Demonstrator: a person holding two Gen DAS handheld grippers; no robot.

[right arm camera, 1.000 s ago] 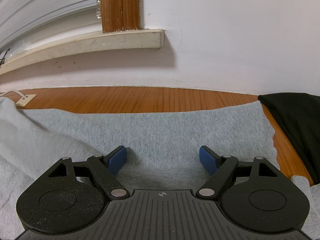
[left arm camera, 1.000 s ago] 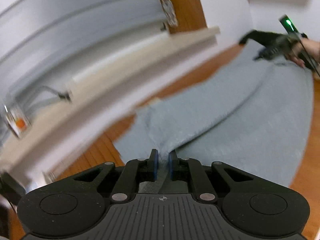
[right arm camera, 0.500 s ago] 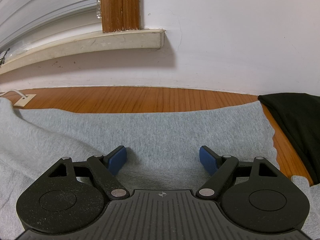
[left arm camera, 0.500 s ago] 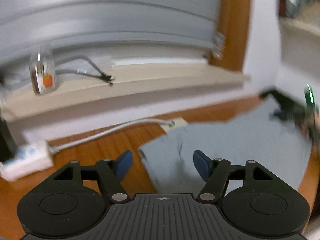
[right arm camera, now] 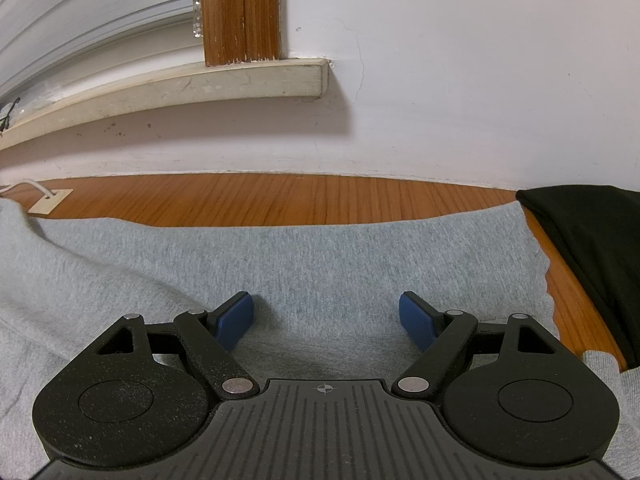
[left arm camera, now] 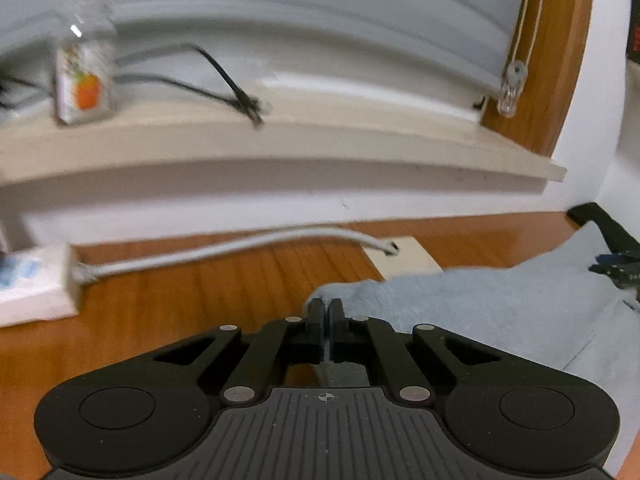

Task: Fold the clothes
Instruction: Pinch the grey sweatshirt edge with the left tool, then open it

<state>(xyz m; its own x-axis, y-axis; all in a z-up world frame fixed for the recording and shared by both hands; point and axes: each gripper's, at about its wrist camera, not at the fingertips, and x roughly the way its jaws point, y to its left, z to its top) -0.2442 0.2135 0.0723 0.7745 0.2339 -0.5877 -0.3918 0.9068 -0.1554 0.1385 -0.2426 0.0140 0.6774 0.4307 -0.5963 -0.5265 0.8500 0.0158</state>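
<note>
A white wall (right arm camera: 460, 92) and a cream window ledge (right arm camera: 180, 88) rise behind a reddish wooden table (right arm camera: 280, 198), where a pale grey knit garment (right arm camera: 320, 264) lies spread flat. Its cloth is soft and finely flecked, smooth in the middle with shallow creases toward the left; its long axis runs left to right, parallel to the wall, the right edge ending just beside a black garment (right arm camera: 592, 248). The right gripper (right arm camera: 327, 316) hovers over the grey cloth, jaws wide apart, gripping nothing. The left gripper (left arm camera: 327, 312) is clamped on a bunched corner of the grey garment at its left end, near a cream cable plate (left arm camera: 404, 258) from which a white cable (left arm camera: 224, 250) runs to a power strip (left arm camera: 36, 284)
</note>
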